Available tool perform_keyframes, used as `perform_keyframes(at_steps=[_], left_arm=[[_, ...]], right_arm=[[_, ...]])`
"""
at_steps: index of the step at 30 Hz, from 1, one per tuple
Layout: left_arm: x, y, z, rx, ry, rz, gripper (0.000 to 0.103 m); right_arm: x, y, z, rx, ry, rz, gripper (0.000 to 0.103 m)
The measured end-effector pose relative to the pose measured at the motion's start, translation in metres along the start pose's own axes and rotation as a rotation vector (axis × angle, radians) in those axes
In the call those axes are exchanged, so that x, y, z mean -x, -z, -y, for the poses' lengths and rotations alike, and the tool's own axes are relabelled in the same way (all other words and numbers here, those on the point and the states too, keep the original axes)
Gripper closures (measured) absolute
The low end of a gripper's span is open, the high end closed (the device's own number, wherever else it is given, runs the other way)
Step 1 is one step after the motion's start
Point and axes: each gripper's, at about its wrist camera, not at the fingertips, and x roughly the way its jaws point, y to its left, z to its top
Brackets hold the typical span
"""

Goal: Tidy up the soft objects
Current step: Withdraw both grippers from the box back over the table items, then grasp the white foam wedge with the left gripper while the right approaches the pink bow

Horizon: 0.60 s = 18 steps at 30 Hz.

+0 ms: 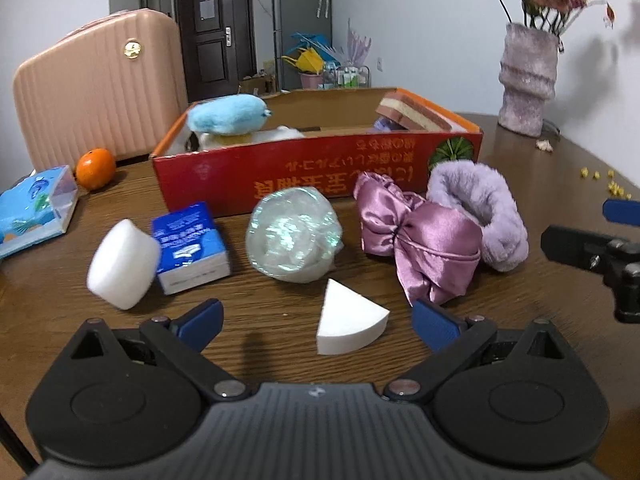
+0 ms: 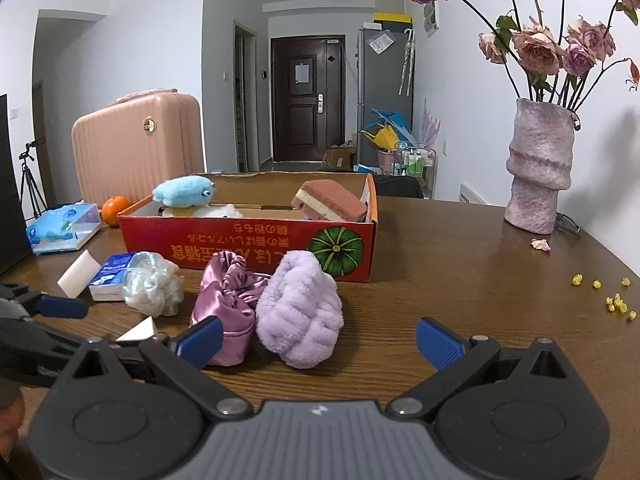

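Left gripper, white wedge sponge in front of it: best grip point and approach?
Judging from the left wrist view: come straight ahead with the open left gripper and close across the white wedge sponge low down, on its curved side and its flat left face. It stands upright, apart from the iridescent ball, already between the fingers.

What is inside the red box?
In the red box: a blue plush toy atop something white and yellow, mostly hidden, and a pink layered sponge. The wall hides the bottom.
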Motion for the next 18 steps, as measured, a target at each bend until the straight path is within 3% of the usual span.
perform_keyframes(at_steps=[8, 10, 14, 18], left_arm=[[-0.015, -0.002, 0.007, -0.017, 0.020, -0.032, 0.022], [-0.018, -0.002, 0.006, -0.016, 0.035, -0.046, 0.033], [-0.017, -0.001, 0.008, -0.025, 0.059, -0.044, 0.044], [-0.015, 0.000, 0.011, -0.042, 0.085, -0.034, 0.068]], right_arm=[[-0.002, 0.001, 0.004, -0.014, 0.006, -0.003, 0.000], [-0.003, 0.001, 0.004, -0.015, 0.006, -0.004, 0.000], [-0.003, 0.001, 0.004, -0.014, 0.006, -0.005, 0.000], [-0.005, 0.002, 0.003, -0.015, 0.005, -0.010, 0.000]])
